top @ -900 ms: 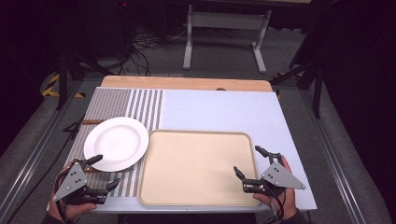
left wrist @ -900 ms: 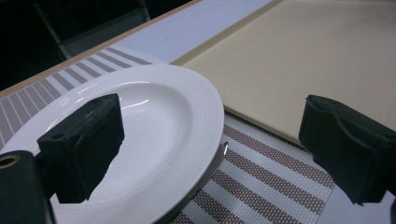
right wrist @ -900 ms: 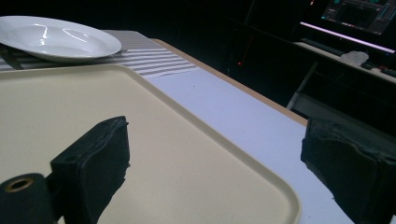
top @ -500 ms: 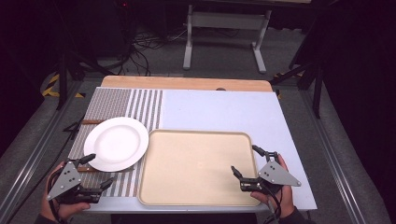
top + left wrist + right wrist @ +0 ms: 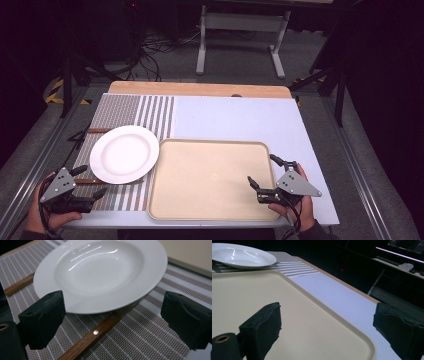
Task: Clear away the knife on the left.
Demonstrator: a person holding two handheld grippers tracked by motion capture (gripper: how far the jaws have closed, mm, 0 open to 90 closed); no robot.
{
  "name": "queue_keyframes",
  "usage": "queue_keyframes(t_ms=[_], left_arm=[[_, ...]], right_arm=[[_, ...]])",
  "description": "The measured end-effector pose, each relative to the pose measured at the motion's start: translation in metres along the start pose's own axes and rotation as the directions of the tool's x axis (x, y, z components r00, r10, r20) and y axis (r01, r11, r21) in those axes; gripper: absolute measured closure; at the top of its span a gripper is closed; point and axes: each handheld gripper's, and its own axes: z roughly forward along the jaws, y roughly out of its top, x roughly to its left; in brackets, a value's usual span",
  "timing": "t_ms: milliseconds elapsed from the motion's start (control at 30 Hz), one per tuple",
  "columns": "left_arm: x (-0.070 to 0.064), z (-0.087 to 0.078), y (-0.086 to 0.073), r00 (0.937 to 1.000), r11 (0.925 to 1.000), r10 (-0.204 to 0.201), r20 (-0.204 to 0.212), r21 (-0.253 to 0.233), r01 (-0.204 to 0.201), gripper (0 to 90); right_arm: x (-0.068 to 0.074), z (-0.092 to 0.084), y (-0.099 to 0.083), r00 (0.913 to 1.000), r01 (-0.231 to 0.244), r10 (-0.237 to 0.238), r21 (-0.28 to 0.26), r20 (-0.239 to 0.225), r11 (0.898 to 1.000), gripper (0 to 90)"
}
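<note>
A white deep plate (image 5: 124, 153) sits on a grey striped placemat (image 5: 130, 112) at the table's left. A wooden handle (image 5: 86, 181) sticks out from under its near edge. My left gripper (image 5: 92, 181) is at the front left corner, open and empty, pointing at the plate's near rim. In the left gripper view the plate (image 5: 100, 272) lies just beyond the wide-apart jaws of that gripper (image 5: 112, 322), and the riveted handle (image 5: 92, 336) runs between them. My right gripper (image 5: 261, 169) is open and empty over the right edge of a beige tray (image 5: 210, 150).
A second wooden handle (image 5: 99, 131) shows at the plate's far left. The tray (image 5: 249, 290) holds nothing and borders the placemat. Pale blue table surface (image 5: 240, 117) stretches behind the tray, with a wooden strip (image 5: 200, 89) at the far edge. A desk frame (image 5: 240, 30) stands beyond on the floor.
My left gripper has drifted a little to the left along the table's front edge. The right gripper has stayed about where it was. Plate and tray have not moved.
</note>
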Motion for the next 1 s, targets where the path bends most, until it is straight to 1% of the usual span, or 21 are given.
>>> queue_keyframes(t_ms=[33, 67, 100, 167, 200, 233, 300, 333, 367, 400, 433, 500, 600, 633, 733, 767, 800, 833, 933, 1000], left_arm=[[0.002, 0.002, -0.002, 1.0000, 0.9999, 0.000, 0.001, 0.017, 0.000, 7.6], [0.005, 0.006, -0.005, 1.0000, 0.9983, 0.002, 0.003, 0.058, -0.002, 7.8], [0.008, 0.009, -0.007, 0.9998, 0.9962, -0.009, 0.020, 0.087, 0.007, 7.8], [0.014, 0.013, -0.009, 0.9987, 0.9935, -0.031, 0.040, 0.111, 0.027, 9.6], [0.017, 0.014, -0.010, 0.9974, 0.9918, -0.054, 0.048, 0.118, 0.048, 9.3], [0.018, 0.014, -0.009, 0.9967, 0.9913, -0.064, 0.050, 0.118, 0.058, 9.4], [0.019, 0.015, -0.009, 0.9960, 0.9908, -0.072, 0.054, 0.118, 0.065, 10.5], [0.019, 0.016, -0.008, 0.9960, 0.9885, -0.069, 0.055, 0.138, 0.061, 11.7], [0.019, 0.016, -0.008, 0.9960, 0.9885, -0.069, 0.055, 0.138, 0.061, 12.3], [0.019, 0.019, -0.007, 0.9960, 0.9853, -0.061, 0.065, 0.163, 0.050, 13.5], [0.018, 0.019, -0.007, 0.9957, 0.9842, -0.060, 0.070, 0.171, 0.047, 15.6], [0.015, 0.020, -0.007, 0.9945, 0.9794, -0.043, 0.096, 0.201, 0.023, 19.7], [0.014, 0.020, -0.007, 0.9931, 0.9789, -0.042, 0.109, 0.203, 0.019, 26.2], [0.012, 0.018, -0.007, 0.9881, 0.9771, -0.050, 0.146, 0.212, 0.018, 28.6], [0.010, 0.015, -0.006, 0.9822, 0.9740, -0.039, 0.184, 0.226, -0.004, 35.2], [0.009, 0.014, -0.005, 0.9822, 0.9728, -0.027, 0.186, 0.231, -0.017, 37.8], [0.008, 0.013, -0.004, 0.9823, 0.9716, -0.027, 0.185, 0.236, -0.018, 39.7], [0.008, 0.014, -0.004, 0.9819, 0.9709, -0.034, 0.186, 0.239, -0.012, 40.8], [0.007, 0.018, -0.001, 0.9833, 0.9714, -0.048, 0.175, 0.237, 0.005, 43.6], [0.005, 0.020, 0.001, 0.9832, 0.9724, -0.047, 0.177, 0.233, 0.005, 48.8]], right_arm=[[-0.001, 0.000, 0.000, 1.0000, -0.005, 0.005, 0.000, -0.001, 1.000, 8.7], [-0.001, 0.000, -0.001, 1.0000, -0.010, 0.010, 0.003, -0.003, 1.000, 8.7], [-0.001, 0.000, -0.001, 0.9999, -0.009, 0.009, 0.006, -0.007, 1.000, 8.7], [-0.001, 0.002, -0.001, 0.9999, -0.014, 0.014, 0.010, -0.008, 1.000, 8.7], [-0.001, 0.002, -0.002, 0.9998, -0.014, 0.014, 0.012, -0.014, 1.000, 8.7], [-0.001, 0.003, -0.002, 0.9996, -0.017, 0.017, 0.017, -0.024, 1.000, 8.7], [-0.001, 0.004, -0.003, 0.9993, -0.019, 0.020, 0.022, -0.032, 1.000, 8.8], [-0.001, 0.004, -0.003, 0.9991, -0.020, 0.021, 0.024, -0.037, 1.000, 8.8], [-0.001, 0.005, -0.004, 0.9989, -0.024, 0.025, 0.025, -0.040, 0.999, 8.8], [-0.001, 0.005, -0.004, 0.9987, -0.027, 0.028, 0.028, -0.043, 0.999, 8.8], [-0.001, 0.005, -0.005, 0.9987, -0.026, 0.027, 0.033, -0.044, 0.999, 8.8], [-0.001, 0.005, -0.005, 0.9983, -0.028, 0.030, 0.035, -0.050, 0.999, 8.9], [-0.002, 0.005, -0.006, 0.9979, -0.035, 0.037, 0.036, -0.054, 0.999, 9.0], [-0.002, 0.005, -0.006, 0.9977, -0.036, 0.038, 0.038, -0.056, 0.999, 9.0], [-0.002, 0.006, -0.006, 0.9974, -0.039, 0.041, 0.043, -0.059, 0.998, 9.0], [-0.002, 0.006, -0.007, 0.9973, -0.038, 0.041, 0.045, -0.061, 0.998, 9.0], [-0.002, 0.006, -0.006, 0.9973, -0.036, 0.039, 0.047, -0.062, 0.998, 9.0], [-0.002, 0.006, -0.007, 0.9972, -0.035, 0.038, 0.048, -0.064, 0.998, 9.0], [-0.001, 0.007, -0.007, 0.9970, -0.035, 0.039, 0.054, -0.067, 0.998, 9.0], [-0.001, 0.008, -0.007, 0.9969, -0.032, 0.036, 0.056, -0.070, 0.998, 9.0]])
